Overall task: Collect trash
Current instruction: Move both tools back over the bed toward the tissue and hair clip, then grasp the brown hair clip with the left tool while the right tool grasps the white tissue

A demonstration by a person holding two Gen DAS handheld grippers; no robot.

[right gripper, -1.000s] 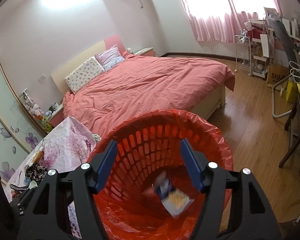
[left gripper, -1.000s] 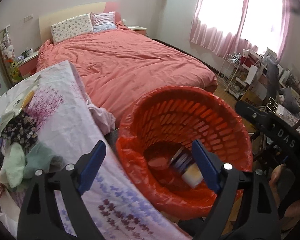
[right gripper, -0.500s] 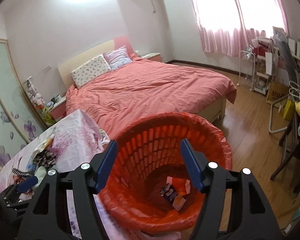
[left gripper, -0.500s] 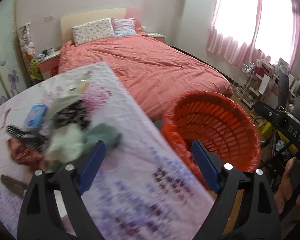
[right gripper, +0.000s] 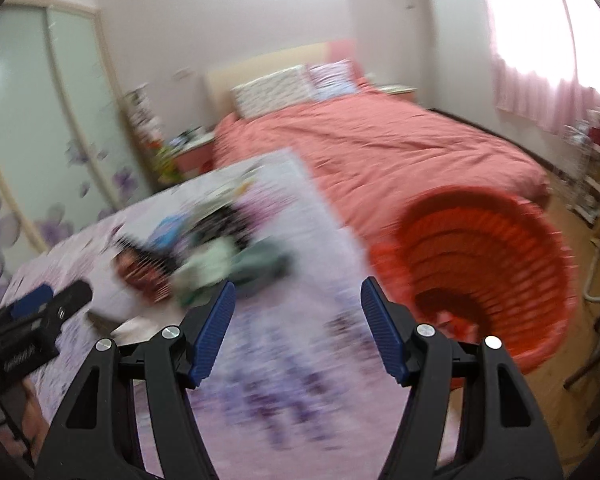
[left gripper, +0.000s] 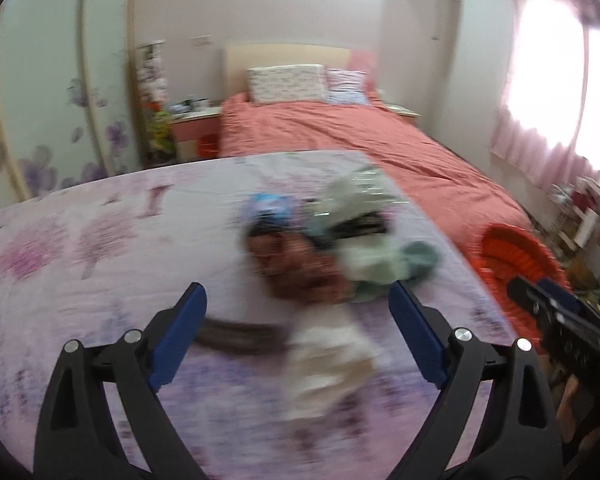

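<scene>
A blurred pile of trash and cloth bits (left gripper: 340, 248) lies on the table's floral cloth (left gripper: 100, 264); it also shows in the right wrist view (right gripper: 204, 256). A crumpled white piece (left gripper: 332, 356) lies nearest, between my left fingers. My left gripper (left gripper: 298, 340) is open and empty, just above the table before the pile. My right gripper (right gripper: 298, 328) is open and empty over the table's edge. The orange bin with a red liner (right gripper: 492, 272) stands right of the table and shows at the right edge of the left wrist view (left gripper: 520, 256). Some trash lies in its bottom.
A bed with a coral cover (left gripper: 340, 136) stands behind the table. A nightstand (left gripper: 192, 128) and a sliding wardrobe (right gripper: 40, 128) are at the left. Shelves and clutter (right gripper: 592, 168) stand by the curtained window. Wood floor lies right of the bin.
Both grippers have swung left, away from the bin and toward the table. The pile now lies straight ahead of my left gripper. Both stay open and empty.
</scene>
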